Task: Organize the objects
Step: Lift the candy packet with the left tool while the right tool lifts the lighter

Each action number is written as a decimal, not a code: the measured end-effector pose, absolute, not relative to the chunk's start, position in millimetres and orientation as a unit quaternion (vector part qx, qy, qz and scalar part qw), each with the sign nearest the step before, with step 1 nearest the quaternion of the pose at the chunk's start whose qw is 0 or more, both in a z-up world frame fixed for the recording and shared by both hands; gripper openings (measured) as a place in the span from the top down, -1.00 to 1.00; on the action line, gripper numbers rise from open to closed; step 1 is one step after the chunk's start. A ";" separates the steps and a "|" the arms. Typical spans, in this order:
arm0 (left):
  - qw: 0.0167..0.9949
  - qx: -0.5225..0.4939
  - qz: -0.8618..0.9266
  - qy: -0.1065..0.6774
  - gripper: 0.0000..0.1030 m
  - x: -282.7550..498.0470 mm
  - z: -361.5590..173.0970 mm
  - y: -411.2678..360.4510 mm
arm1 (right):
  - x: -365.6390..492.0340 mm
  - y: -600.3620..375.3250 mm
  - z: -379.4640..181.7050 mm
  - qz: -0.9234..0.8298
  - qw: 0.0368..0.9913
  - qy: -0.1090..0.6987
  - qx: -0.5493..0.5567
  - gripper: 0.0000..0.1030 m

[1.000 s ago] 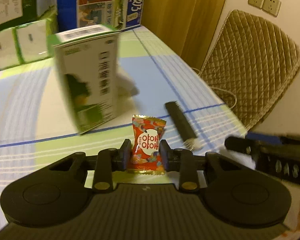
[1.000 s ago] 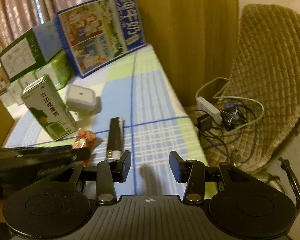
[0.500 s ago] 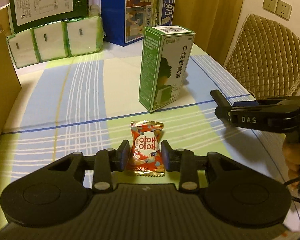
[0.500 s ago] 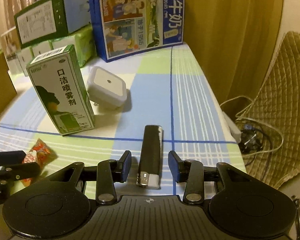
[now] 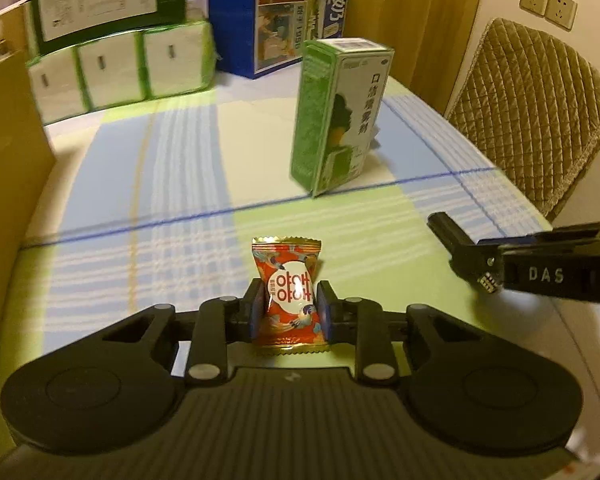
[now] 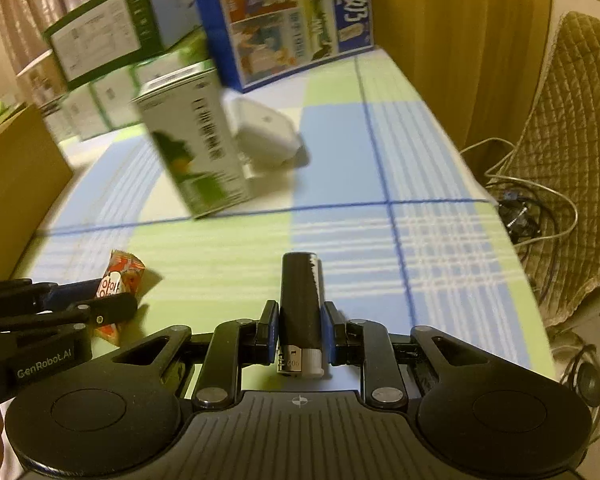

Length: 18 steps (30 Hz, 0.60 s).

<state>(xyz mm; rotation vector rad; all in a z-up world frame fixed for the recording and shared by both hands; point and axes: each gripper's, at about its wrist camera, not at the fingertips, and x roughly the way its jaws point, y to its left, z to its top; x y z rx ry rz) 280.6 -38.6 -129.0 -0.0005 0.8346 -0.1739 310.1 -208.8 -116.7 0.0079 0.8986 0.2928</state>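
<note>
Slippage is the main risk: the left gripper (image 5: 289, 312) pinches a crinkly red candy packet (image 5: 287, 294) across its middle, and the foil could slide out if swung quickly. The right gripper (image 6: 300, 334) is clamped on a black lighter (image 6: 300, 304) near its metal head, so the long body could pivot between the pads. The lighter's long axis runs straight away toward the upright green spray box (image 6: 194, 144), head toward the camera. Both items sit in front of that box, candy to its left, lighter to its right.
</note>
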 end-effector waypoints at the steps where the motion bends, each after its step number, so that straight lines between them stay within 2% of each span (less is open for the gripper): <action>1: 0.910 -0.001 -0.083 0.405 0.55 275.9 -128.7 -35.6 | 307.2 -206.1 -115.6 0.143 0.891 0.431 0.002 0.63; 18: 0.903 -0.010 -0.074 0.423 0.55 211.6 -106.5 -19.1 | 251.6 -180.3 -103.5 0.159 0.889 0.429 0.017 0.63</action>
